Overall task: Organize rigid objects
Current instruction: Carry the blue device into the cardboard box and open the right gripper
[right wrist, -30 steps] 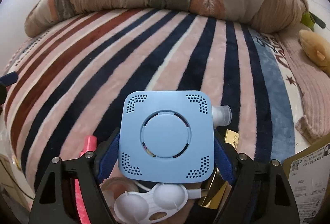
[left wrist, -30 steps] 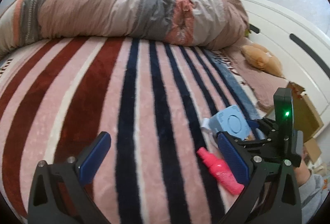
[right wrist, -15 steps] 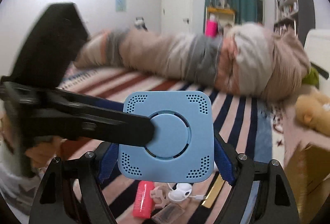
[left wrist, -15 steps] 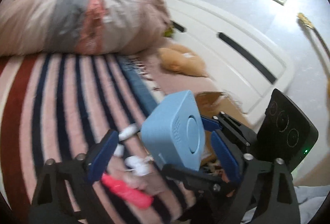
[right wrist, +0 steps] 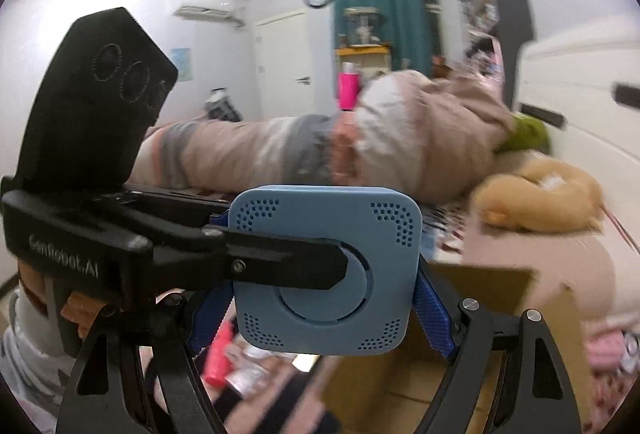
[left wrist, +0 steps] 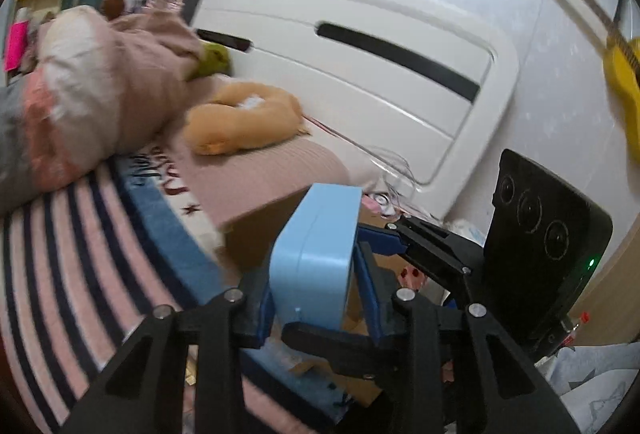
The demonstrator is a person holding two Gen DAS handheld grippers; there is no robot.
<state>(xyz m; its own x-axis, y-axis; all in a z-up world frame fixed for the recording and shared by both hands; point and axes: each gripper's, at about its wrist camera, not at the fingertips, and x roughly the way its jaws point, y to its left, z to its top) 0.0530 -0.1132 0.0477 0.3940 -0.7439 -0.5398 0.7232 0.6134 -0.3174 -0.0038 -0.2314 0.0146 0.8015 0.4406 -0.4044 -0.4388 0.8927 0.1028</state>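
Observation:
A light blue square device (right wrist: pixel 326 270) with rounded corners and dotted vents is held in the air by both grippers. My right gripper (right wrist: pixel 322 298) is shut on its left and right edges. My left gripper (left wrist: pixel 316 298) is shut on its front and back faces, seen edge-on in the left wrist view, where the device (left wrist: pixel 316 254) stands upright. In the right wrist view one left finger lies across the device's front. Below it sits an open cardboard box (right wrist: pixel 500 298). A pink bottle (right wrist: pixel 218 358) lies on the bed below left.
A striped blanket (left wrist: pixel 80 274) covers the bed. A rolled duvet (left wrist: pixel 92 90) lies along the far side, with an orange plush toy (left wrist: pixel 244 122) by the white headboard (left wrist: pixel 360 74). A yellow guitar (left wrist: pixel 624 74) hangs on the wall. Small items lie near the pink bottle.
The blue device was lifted off the bed by the right gripper and carried right, over the cardboard box. The left gripper came in and closed on its faces.

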